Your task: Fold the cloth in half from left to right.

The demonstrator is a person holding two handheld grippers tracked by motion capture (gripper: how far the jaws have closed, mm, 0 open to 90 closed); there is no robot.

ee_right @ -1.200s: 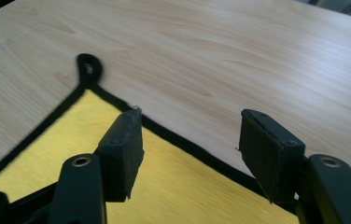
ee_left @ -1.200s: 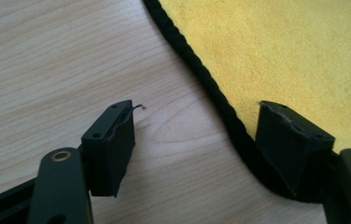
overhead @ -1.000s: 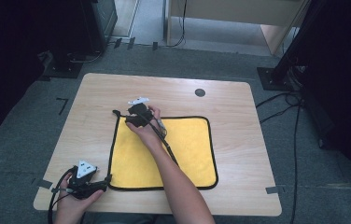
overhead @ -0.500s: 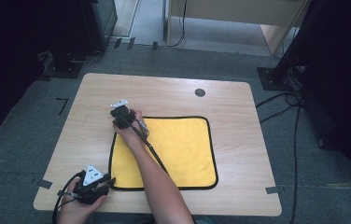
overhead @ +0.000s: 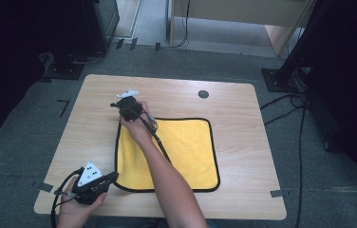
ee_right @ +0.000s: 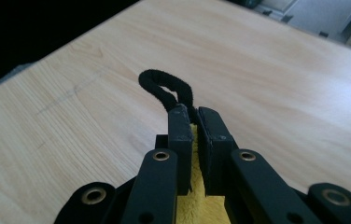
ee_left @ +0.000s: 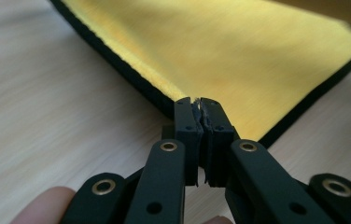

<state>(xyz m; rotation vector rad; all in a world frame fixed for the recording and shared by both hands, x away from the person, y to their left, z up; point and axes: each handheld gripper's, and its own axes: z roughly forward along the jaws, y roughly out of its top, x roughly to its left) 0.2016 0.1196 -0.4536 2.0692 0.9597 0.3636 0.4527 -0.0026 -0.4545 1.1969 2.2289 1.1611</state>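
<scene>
1. So, high view first — yellow cloth (overhead: 176, 152) lies flat on the table (overhead: 243, 194), black-trimmed, long axis running away from the person. The left gripper (overhead: 112, 176) sits at its near-left corner, the right gripper (overhead: 119, 105) at the far-left corner, so both hold the same left edge and the rest of the cloth stretches off to their right.
2. Left gripper view — jaws clamped tight on the corner's black trim; the cloth fans out ahead, fuzzy and a bit lifted.
3. Right gripper view — jaws pinched on the other corner, with a loop of black edging (ee_right: 166, 88) poking up past the tips. Looks like yellow pile between the pads, though it's close and blurry.
4. My guess: next is carrying that left edge rightwards to fold it.
</scene>
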